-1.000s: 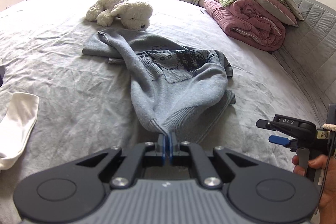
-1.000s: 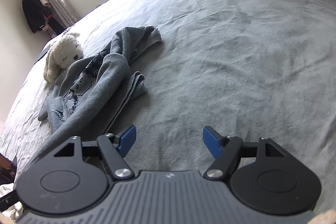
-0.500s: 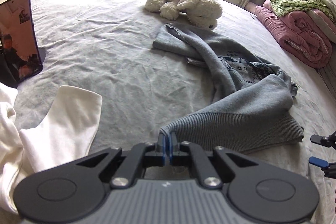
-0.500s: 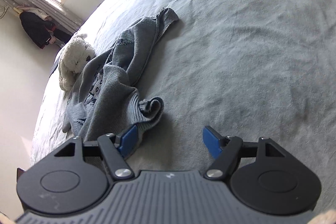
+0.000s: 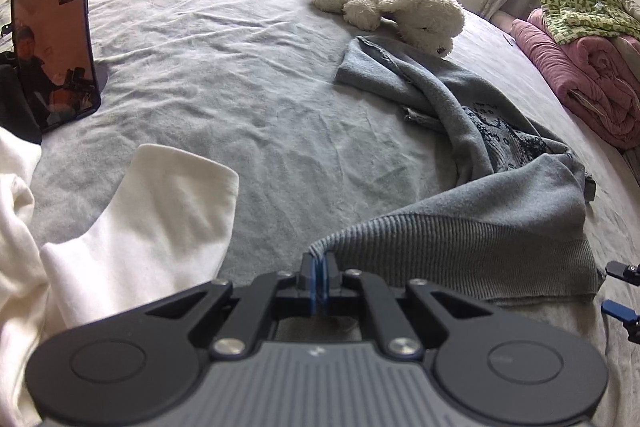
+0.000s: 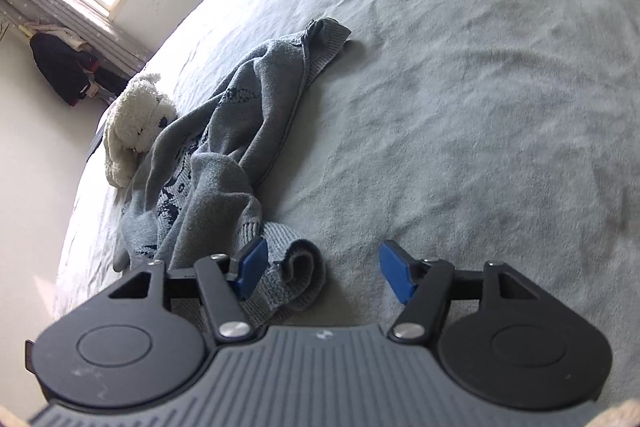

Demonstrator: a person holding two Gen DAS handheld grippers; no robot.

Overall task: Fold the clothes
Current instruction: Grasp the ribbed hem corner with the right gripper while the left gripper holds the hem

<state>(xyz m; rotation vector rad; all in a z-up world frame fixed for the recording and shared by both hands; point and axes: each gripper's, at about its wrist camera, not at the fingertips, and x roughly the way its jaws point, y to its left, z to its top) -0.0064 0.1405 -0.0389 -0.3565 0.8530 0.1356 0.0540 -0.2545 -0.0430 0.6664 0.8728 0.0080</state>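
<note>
Grey knit sweater (image 5: 460, 131) lay crumpled on the bed (image 5: 224, 75), a dark pattern showing in its folds, one end just beside the plush dog (image 5: 392, 7). Left hand-held gripper (image 5: 319, 277) was pinched on the ribbed hem corner, lifting it slightly. Right hand-held gripper (image 6: 320, 267) was spread wide, its left pad against the rolled hem at the sweater's near end. White garment (image 5: 152, 219) lay at left, near an upright phone (image 5: 54, 47).

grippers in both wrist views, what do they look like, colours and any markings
Both match: the left gripper and right gripper have a grey ribbed body, two black round discs, black linkage arms with silver screws, and blue pads on the jaws. A small pale mark sits on the ribbed body.
</note>
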